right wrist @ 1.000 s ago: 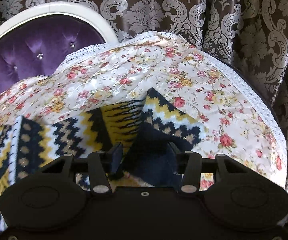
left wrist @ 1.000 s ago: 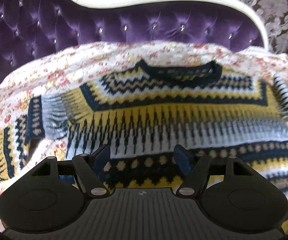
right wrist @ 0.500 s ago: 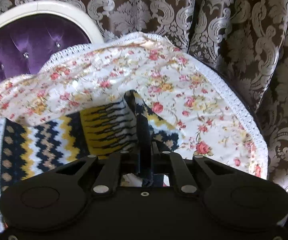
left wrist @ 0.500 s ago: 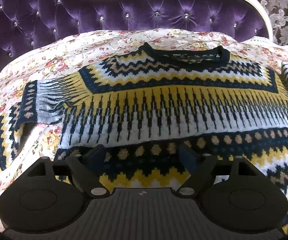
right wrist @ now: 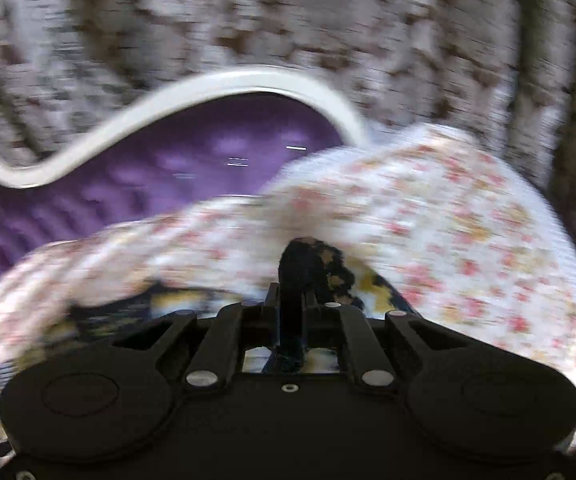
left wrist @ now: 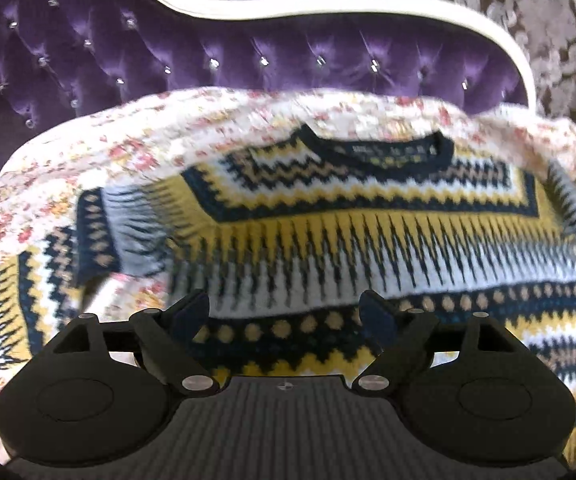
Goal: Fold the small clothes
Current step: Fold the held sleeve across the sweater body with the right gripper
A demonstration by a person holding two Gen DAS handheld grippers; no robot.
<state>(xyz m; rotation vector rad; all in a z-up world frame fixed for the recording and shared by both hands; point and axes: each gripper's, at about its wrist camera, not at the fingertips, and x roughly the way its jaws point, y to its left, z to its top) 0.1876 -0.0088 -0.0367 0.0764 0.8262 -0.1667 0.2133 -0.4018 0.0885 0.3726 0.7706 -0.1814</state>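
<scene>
A purple tufted headboard (left wrist: 272, 60) with a white curved frame (right wrist: 168, 100) is backed by brown damask curtains (right wrist: 408, 20).

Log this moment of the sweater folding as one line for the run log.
step: first fold | right tongs: shut on sweater cuff, raised | left tongs: open above sweater | surface: floral cloth

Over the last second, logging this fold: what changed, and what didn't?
The right hand-held gripper closed on the navy, yellow and white knitted sweater's cuff and lifted it. The left hand-held gripper opened wider, holding nothing. The sweater's body stays flat on the floral bedspread.
</scene>
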